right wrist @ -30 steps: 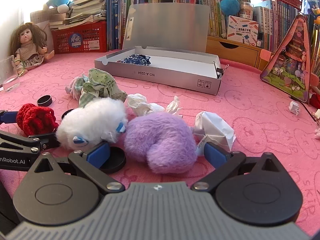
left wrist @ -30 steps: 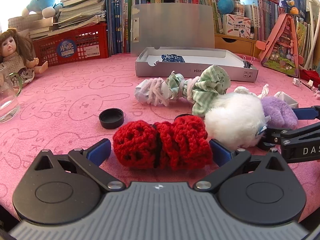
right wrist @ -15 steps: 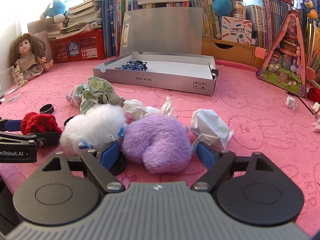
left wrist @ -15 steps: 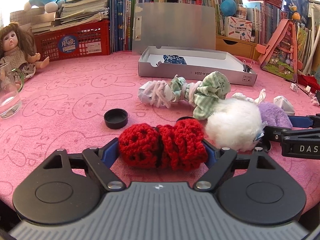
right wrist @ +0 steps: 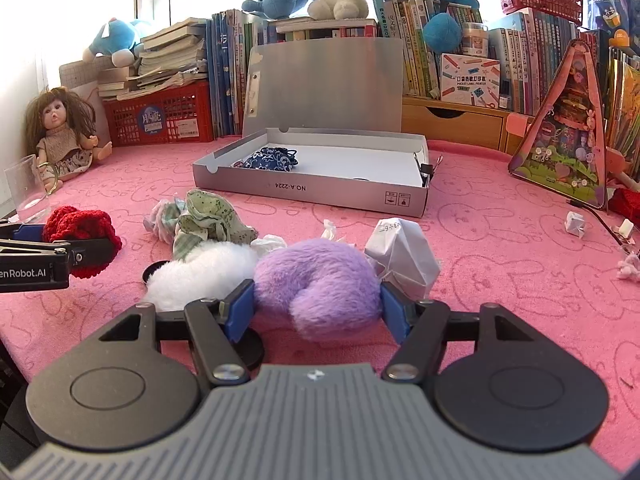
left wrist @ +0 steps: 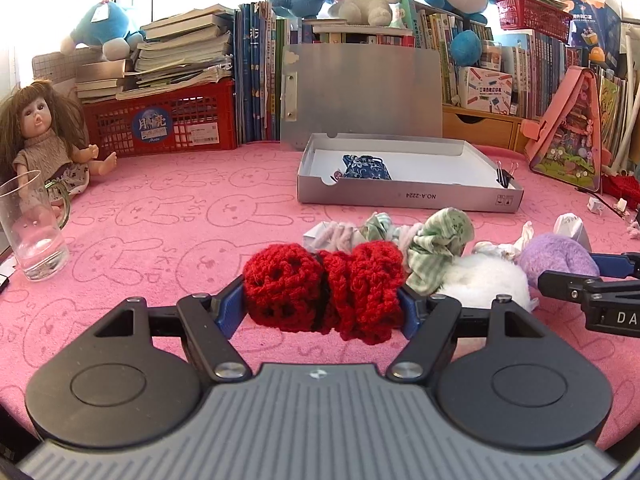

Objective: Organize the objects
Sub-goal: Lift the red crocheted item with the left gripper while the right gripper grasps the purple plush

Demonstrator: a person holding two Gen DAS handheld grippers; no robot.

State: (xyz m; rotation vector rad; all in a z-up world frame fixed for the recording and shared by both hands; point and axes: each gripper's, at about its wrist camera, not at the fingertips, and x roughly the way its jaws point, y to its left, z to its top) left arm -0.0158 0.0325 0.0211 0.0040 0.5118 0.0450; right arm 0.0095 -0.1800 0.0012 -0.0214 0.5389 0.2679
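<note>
My left gripper is shut on a red crocheted scrunchie, lifted a little off the pink cloth; it also shows in the right wrist view. My right gripper is shut on a purple fluffy scrunchie, seen too in the left wrist view. A white fluffy scrunchie and a green cloth scrunchie lie between them. An open grey box farther back holds a blue patterned scrunchie.
A glass mug and a doll stand at the left. Crumpled paper lies right of the purple scrunchie. A black cap lies by the white one. Books, a red crate and plush toys line the back.
Both grippers closed on their scrunchies: the left on the red one, the right on the purple one. Both have lifted slightly, and the view has risen.
</note>
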